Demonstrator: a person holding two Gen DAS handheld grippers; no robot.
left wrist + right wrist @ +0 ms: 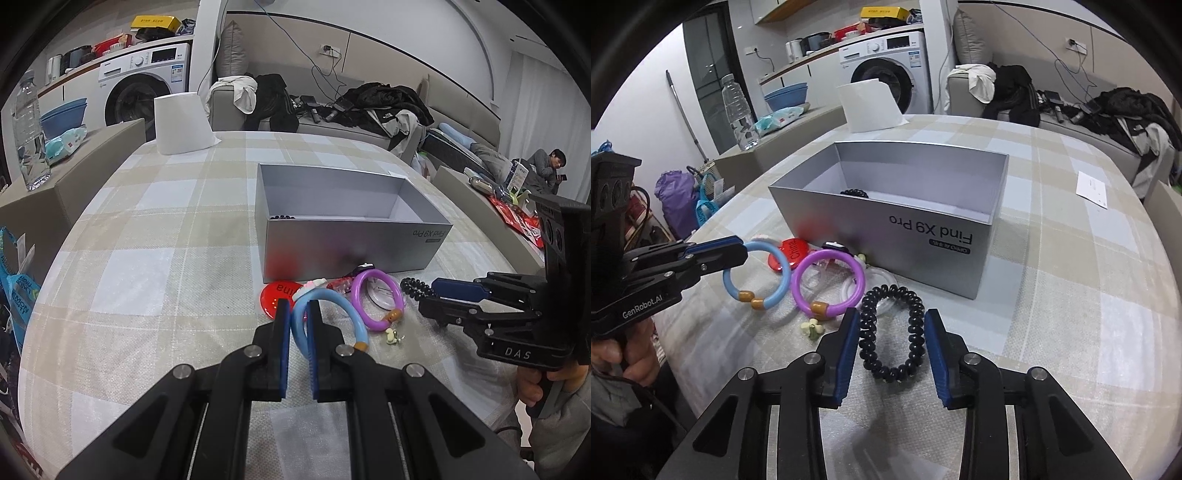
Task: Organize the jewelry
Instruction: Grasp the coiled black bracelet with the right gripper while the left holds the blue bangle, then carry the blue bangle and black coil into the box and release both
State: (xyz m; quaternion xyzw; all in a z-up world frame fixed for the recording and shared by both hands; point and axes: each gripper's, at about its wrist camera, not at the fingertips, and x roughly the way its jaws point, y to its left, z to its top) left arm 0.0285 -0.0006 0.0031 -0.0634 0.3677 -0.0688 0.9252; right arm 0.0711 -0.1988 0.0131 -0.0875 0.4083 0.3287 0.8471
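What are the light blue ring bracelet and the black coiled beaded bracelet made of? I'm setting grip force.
Light blue ring bracelet: apparently smooth glossy plastic, uniform colour with soft sheen, gold-tone collars at its joint.
Black coiled beaded bracelet: shiny black segments catching highlights; plastic spiral coil or beads, cannot tell which.

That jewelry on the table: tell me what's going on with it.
A person is sorting jewelry into the open silver cardboard box with two handheld grippers. The left gripper has its jaws closed on the light blue plastic bangle. The right gripper is open, its jaws on either side of the black beaded bracelet lying on the checked tablecloth. The purple plastic bangle waits beside them, and one dark beaded piece is already in the box.
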